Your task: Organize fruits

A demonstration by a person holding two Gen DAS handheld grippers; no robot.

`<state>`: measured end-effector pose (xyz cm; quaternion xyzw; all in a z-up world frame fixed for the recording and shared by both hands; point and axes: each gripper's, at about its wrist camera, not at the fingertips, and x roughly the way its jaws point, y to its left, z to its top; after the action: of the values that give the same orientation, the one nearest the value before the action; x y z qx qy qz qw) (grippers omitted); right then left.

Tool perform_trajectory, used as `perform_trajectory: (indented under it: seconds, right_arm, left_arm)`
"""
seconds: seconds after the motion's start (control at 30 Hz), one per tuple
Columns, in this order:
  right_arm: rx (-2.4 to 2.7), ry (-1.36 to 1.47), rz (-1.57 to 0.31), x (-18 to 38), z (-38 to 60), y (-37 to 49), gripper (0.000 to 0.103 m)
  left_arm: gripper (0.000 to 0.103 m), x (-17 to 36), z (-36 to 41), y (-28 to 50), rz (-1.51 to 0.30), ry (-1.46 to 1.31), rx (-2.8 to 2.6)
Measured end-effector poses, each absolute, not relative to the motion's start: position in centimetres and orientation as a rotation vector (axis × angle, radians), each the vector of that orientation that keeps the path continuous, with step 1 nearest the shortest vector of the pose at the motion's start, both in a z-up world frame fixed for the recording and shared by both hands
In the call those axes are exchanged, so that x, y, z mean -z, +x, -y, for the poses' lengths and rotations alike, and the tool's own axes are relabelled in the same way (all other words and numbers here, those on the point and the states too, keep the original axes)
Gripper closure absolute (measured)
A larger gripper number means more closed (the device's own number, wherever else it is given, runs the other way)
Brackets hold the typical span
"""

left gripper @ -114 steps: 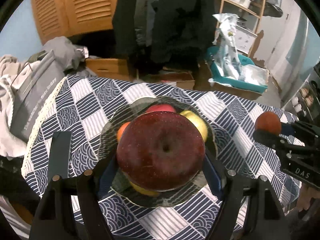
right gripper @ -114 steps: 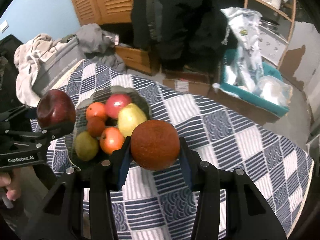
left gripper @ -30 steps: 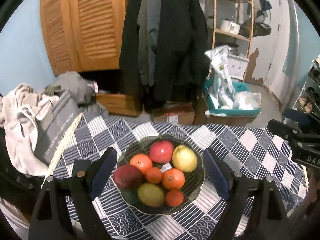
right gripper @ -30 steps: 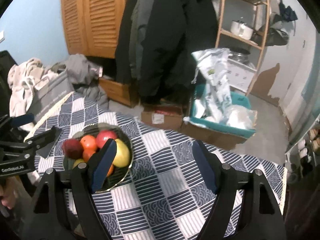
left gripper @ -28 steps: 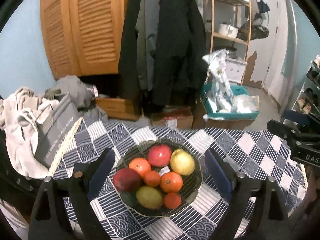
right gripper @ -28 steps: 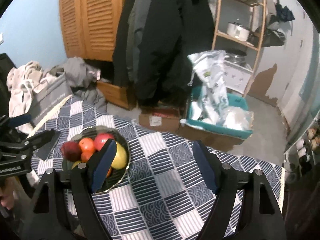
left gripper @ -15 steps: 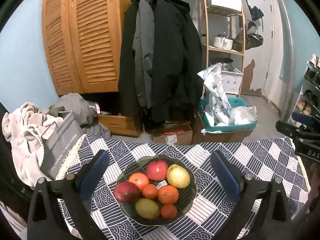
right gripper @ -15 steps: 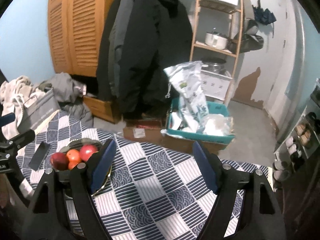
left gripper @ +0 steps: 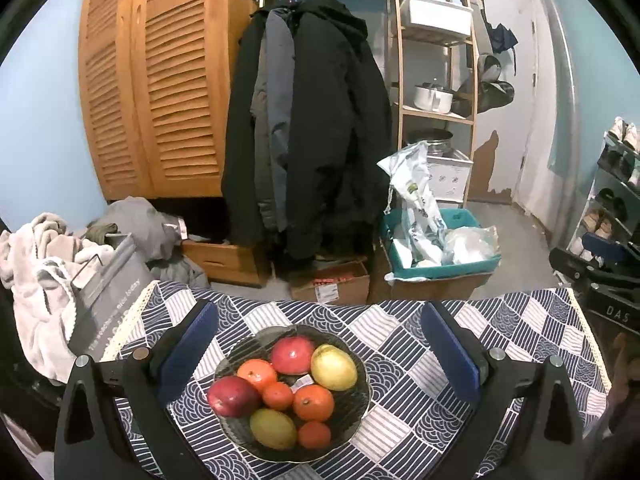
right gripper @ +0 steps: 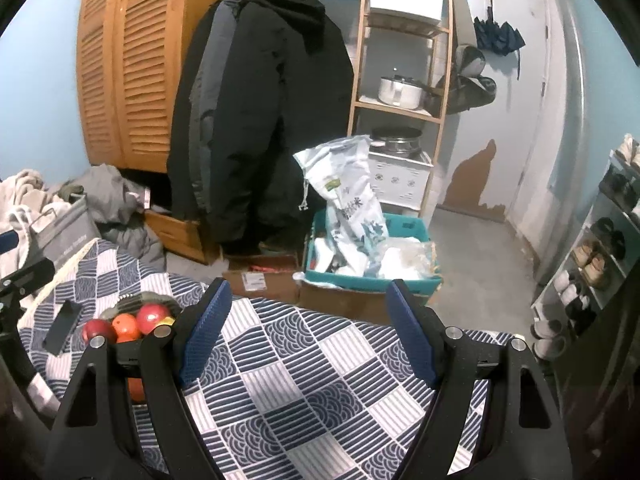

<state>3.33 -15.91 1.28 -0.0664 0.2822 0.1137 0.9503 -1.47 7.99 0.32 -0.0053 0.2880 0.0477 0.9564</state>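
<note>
A dark glass bowl [left gripper: 358, 404] on the checked tablecloth holds several fruits: a dark red apple [left gripper: 232, 395], a red apple [left gripper: 292, 354], a yellow pear [left gripper: 333, 367], oranges [left gripper: 313, 402] and a green pear [left gripper: 273, 428]. My left gripper [left gripper: 318, 346] is open and empty, raised above and behind the bowl. My right gripper [right gripper: 306, 326] is open and empty, high over the right part of the table; the bowl [right gripper: 128, 302] shows at its lower left, partly hidden by the left finger [right gripper: 204, 334].
The table has a blue-and-white checked cloth [right gripper: 320, 392]. Beyond its far edge are cardboard boxes [left gripper: 330, 284], a teal bin with bags [left gripper: 436, 252], hanging coats [left gripper: 308, 128], a wooden shelf [left gripper: 436, 80], and a grey bag with laundry [left gripper: 60, 264] at left.
Both grippers released their fruits into the bowl earlier and have since risen and pulled back from the table. The right gripper has also swung right, so the bowl sits further left in its view.
</note>
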Motion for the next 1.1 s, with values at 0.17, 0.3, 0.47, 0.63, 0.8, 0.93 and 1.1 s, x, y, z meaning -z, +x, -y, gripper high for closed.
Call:
perform_trajectory:
  seconds: [0.17, 0.3, 0.47, 0.63, 0.8, 0.93, 1.1]
  right_arm:
    - [-0.224, -0.135, -0.570, -1.28, 16.31, 3.17, 0.025]
    - [-0.221, -0.133, -0.570, -1.33, 16.46, 3.12, 0.025]
    - [-0.226, -0.137, -0.569, -1.45, 16.51, 3.12, 0.025]
    - [-0.226, -0.133, -0.568, -1.50, 16.50, 3.09, 0.025]
    - [-0.225, -0.136, -0.568, -1.51, 16.53, 3.08, 0.025]
    - [-0.225, -0.136, -0.566, -1.49, 16.50, 3.07, 0.025]
    - [-0.224, -0.136, -0.567, -1.51, 16.53, 3.06, 0.025]
  left_arm:
    - [0.001, -0.36, -7.56, -1.41, -0.580, 0.000, -0.097]
    - [0.001, -0.35, -7.40, -1.29, -0.584, 0.002, -0.092]
    - [0.001, -0.28, -7.39, -1.26, -0.591, 0.009, -0.097]
    - [0.001, -0.45, -7.40, -1.29, -0.582, 0.005, -0.099]
    - [0.001, -0.47, -7.48, -1.30, -0.579, -0.002, -0.102]
    - [0.001, -0.63, -7.42, -1.18, -0.575, -0.008, -0.096]
    - [0.001, -0.66, -7.43, -1.30, -0.574, -0.006, -0.094]
